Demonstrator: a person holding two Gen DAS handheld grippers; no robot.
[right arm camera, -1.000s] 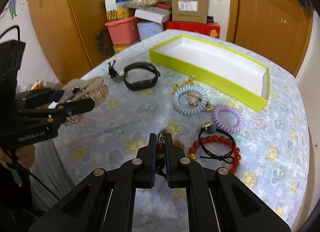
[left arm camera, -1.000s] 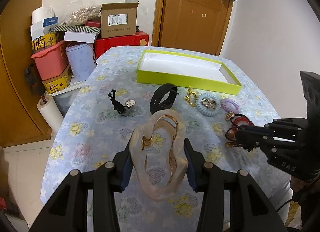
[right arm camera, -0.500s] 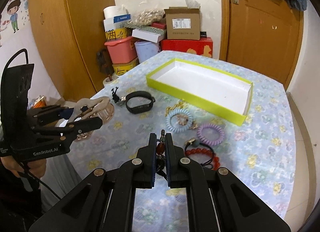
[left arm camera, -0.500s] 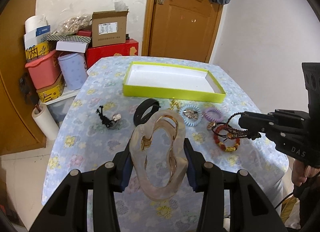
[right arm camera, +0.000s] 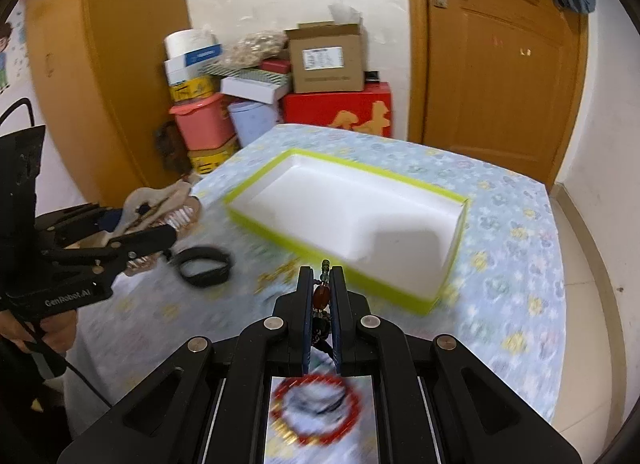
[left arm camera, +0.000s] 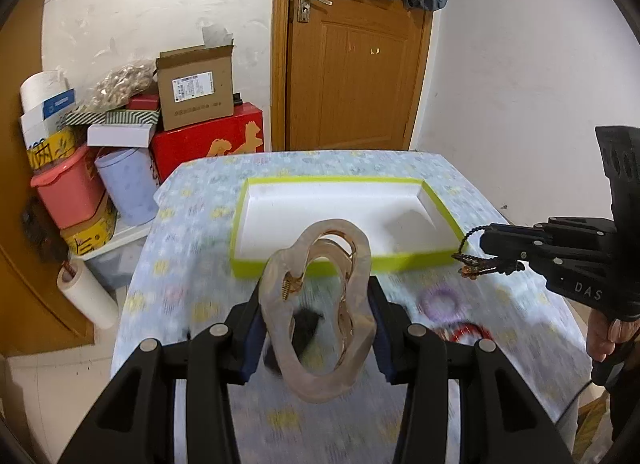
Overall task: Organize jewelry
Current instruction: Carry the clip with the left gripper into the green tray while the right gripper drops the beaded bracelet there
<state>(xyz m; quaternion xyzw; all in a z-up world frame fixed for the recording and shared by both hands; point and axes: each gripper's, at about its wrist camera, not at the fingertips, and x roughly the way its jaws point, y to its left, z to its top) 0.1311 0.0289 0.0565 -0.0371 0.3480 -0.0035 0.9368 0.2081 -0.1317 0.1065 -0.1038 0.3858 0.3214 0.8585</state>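
Left wrist view: translucent hair claw clip (left arm camera: 320, 312) clamped across widely spread jaws of left gripper (left arm camera: 316, 328), held above tablecloth w/ near edge of yellow-green tray (left arm camera: 440, 200) just beyond. Right wrist view: dark beaded bracelet (right arm camera: 322, 296) w/ amber bead pinched in right gripper (right arm camera: 321, 304), jaws nearly closed; loose end dangles off tips in left view.

Vs a sec ago: both hands up off table and carried fwd. Tray was far across cloth, now fills mid-frame right ahead of both sets of tips. Bracelet off the cloth now, away from its spot by red bead bracelet (right arm camera: 316, 408). Grips unchanged, nothing slipped.

Meaning: pick done for both items, transport nearly over; likely next = drop into white, empty tray interior.

Left on cloth: black wristband (right arm camera: 204, 266), purple coil hair tie (left arm camera: 442, 300), gold chain (right arm camera: 276, 272) – blurred. Boxes (left arm camera: 196, 92), door (left arm camera: 356, 52) behind.
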